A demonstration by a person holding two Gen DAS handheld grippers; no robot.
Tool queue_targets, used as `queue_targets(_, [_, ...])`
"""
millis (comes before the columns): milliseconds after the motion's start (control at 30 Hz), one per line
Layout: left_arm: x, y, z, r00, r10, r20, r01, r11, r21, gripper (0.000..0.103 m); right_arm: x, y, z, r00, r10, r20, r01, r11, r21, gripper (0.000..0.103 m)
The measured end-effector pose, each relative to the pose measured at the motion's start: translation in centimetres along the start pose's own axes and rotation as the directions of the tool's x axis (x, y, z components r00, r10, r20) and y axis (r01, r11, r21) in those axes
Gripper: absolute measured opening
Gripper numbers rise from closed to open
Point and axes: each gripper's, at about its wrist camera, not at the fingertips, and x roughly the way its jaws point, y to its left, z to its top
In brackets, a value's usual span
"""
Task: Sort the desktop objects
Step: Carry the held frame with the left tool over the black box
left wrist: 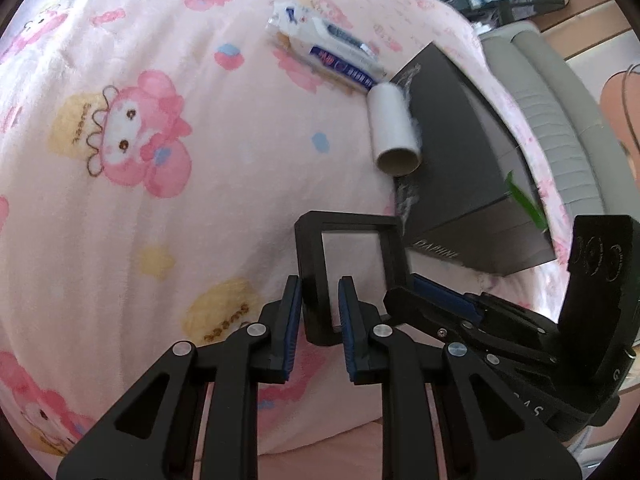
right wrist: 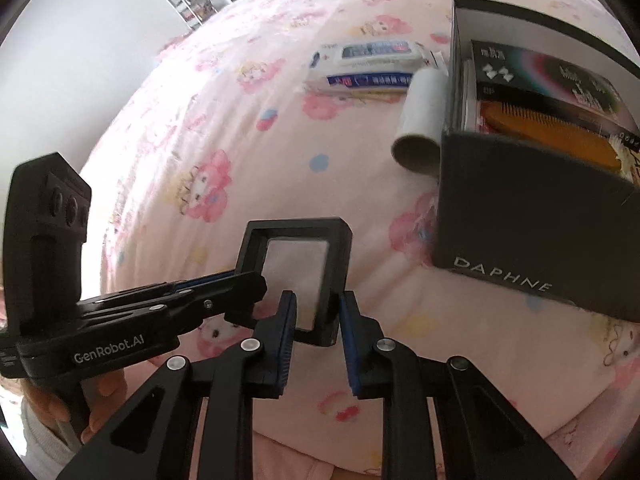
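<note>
A small black square frame box with a clear window (left wrist: 348, 268) (right wrist: 298, 276) is held above the pink cartoon blanket by both grippers. My left gripper (left wrist: 319, 312) is shut on its left side. My right gripper (right wrist: 318, 320) is shut on its right side; its fingers also show in the left wrist view (left wrist: 436, 300). A dark grey DAPHNE box (right wrist: 532, 216) (left wrist: 472, 176) stands open to the right, holding an orange comb (right wrist: 552, 132) and printed packs. A white roll on a cardboard tube (left wrist: 394, 132) (right wrist: 420, 128) lies against the box. A white-and-blue wipes pack (left wrist: 328, 52) (right wrist: 372, 66) lies behind it.
The pink blanket (left wrist: 160, 240) covers the whole surface and drops off at the near edge. A grey ribbed object (left wrist: 560, 120) lies beyond the box on the right. A shelf (right wrist: 192, 0) stands by the far wall.
</note>
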Motion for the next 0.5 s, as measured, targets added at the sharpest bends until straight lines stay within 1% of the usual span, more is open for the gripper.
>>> queue_targets(100, [1.4,0.2,0.1,0.998,0.05,-0.05,-0.05,0.999,-0.01,0.019,1.1,-0.4,-0.2,0.999,-0.038,-0.03,0.038,0.999,0.004,0.019])
queue_targets(167, [2.1,0.1,0.0,0.996,0.062,-0.069,-0.063,0.998,-0.01,0.019,2.0,-0.6,-0.4,0.997,-0.054,-0.054,0.055,0.999,0.002,0.019])
queue_targets(233, [2.3,-0.4,-0.2,0.995,0.066,-0.074,-0.064,0.998,0.02,0.019,2.5,-0.5,-0.4,0.997,-0.051,-0.065,0.05,0.999,-0.004,0.019])
queue_targets(300, [1.9,-1.1,-0.4,0.996,0.078,-0.052,-0.076,0.996,0.056,0.02,1.8,0.1,-0.4,0.998,-0.045,-0.048,0.044,0.999,-0.025,0.019])
queue_targets(333, [1.5,-1.4,-0.5,0.997,0.074,-0.036,-0.071,0.995,0.064,0.02,1.3,0.4,-0.4,0.998,-0.046,-0.035,0.045,0.998,-0.036,0.019])
queue_targets(500, [-1.6,-2.9,-1.2,0.998,0.017,0.057,-0.022,0.996,0.086,0.02,-2.7,1.0,0.1,0.998,-0.017,0.064,0.02,0.998,-0.058,0.019])
